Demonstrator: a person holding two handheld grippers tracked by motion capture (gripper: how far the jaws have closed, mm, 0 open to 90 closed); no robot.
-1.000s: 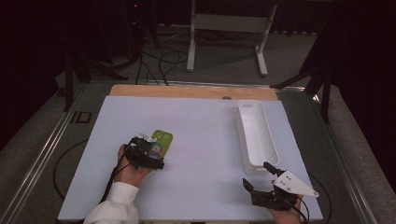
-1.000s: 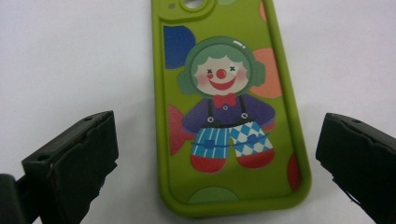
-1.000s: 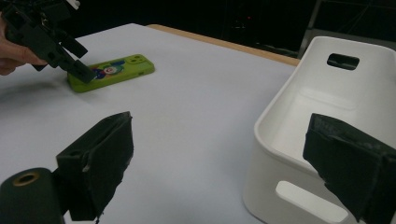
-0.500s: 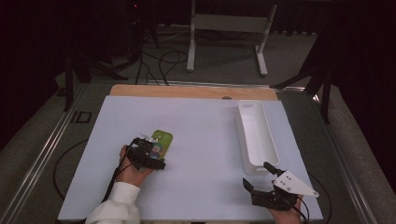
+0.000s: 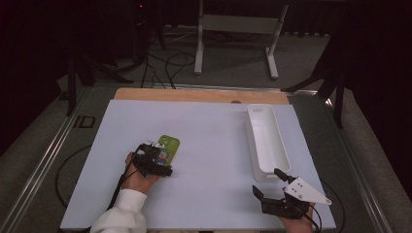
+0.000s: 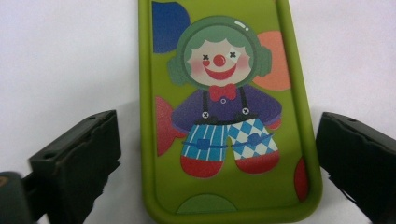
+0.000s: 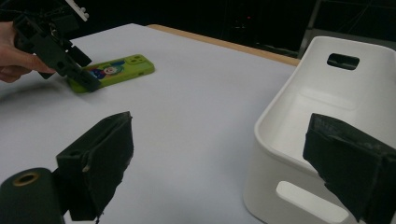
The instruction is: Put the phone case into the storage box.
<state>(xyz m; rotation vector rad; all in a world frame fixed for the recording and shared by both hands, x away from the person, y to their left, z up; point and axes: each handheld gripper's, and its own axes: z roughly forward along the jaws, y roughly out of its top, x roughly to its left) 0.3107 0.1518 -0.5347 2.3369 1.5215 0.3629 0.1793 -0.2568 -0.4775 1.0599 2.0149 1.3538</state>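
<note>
The lime-green rubbery phone case printed with a cartoon clown (image 6: 223,112) lies flat, print up, on the left half of the pale lilac table mat (image 5: 214,145), and nothing has been lifted yet. The left gripper (image 5: 156,160) is poised right at the case's near end, its black jaws spread wide with one on either side of the case and gaps showing on both sides, so the grasp looks ready but not made. The right gripper (image 5: 271,189) waits at the near right edge of the mat, jaws wide and holding nothing, just beside the near end of the long white plastic bin (image 5: 266,141), which stands empty. If the case is meant for that bin, the closing, lifting and carrying across all remain. The stretch of mat between case and bin is bare, so I see nothing standing in the way.
</note>
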